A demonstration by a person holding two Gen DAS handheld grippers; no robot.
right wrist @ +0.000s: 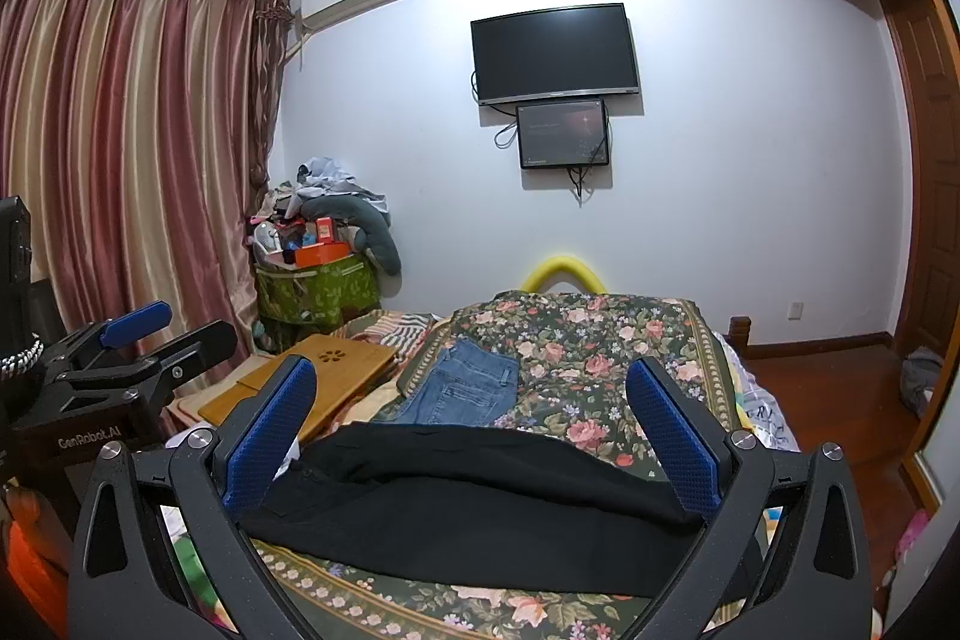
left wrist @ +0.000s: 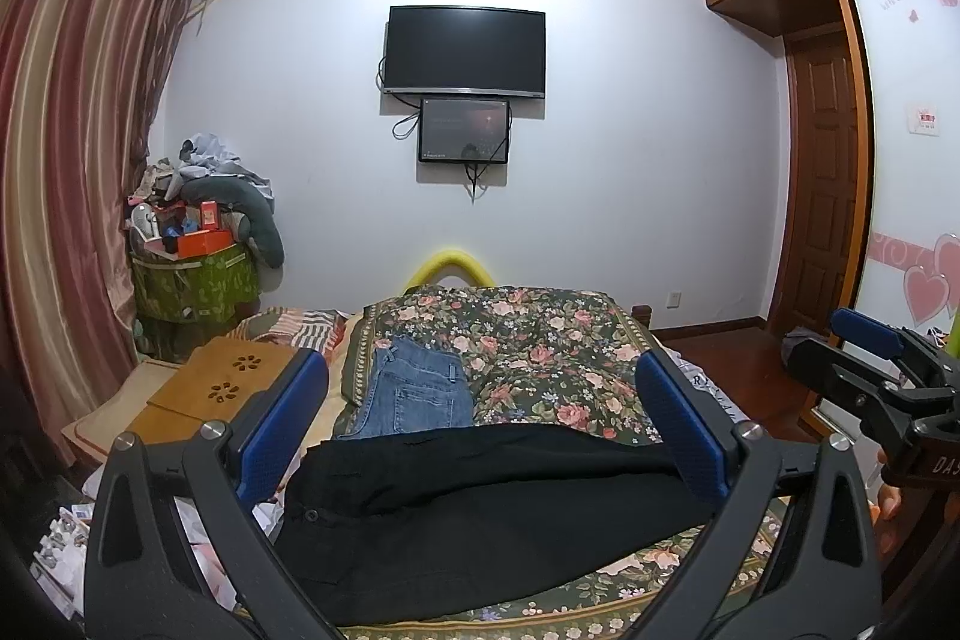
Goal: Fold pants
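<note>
Black pants (left wrist: 480, 508) lie across the near end of the floral bedspread (left wrist: 540, 340), folded over into a long band; the right wrist view shows the same black pants (right wrist: 480, 508). My left gripper (left wrist: 480, 376) hovers open above them, its blue pads wide apart and holding nothing. My right gripper (right wrist: 474, 382) is likewise open over the pants. Each gripper shows at the edge of the other's view, the right gripper (left wrist: 870, 358) on the right and the left gripper (right wrist: 150, 334) on the left. Folded blue jeans (left wrist: 414, 388) rest farther up the bed.
A wooden lap tray (left wrist: 204, 388) lies to the left of the bedspread. A heaped green storage box (left wrist: 192, 280) stands in the corner by the curtains (left wrist: 72, 160). A TV (left wrist: 465, 52) hangs on the far wall. Wooden floor and a door (left wrist: 828, 172) lie to the right.
</note>
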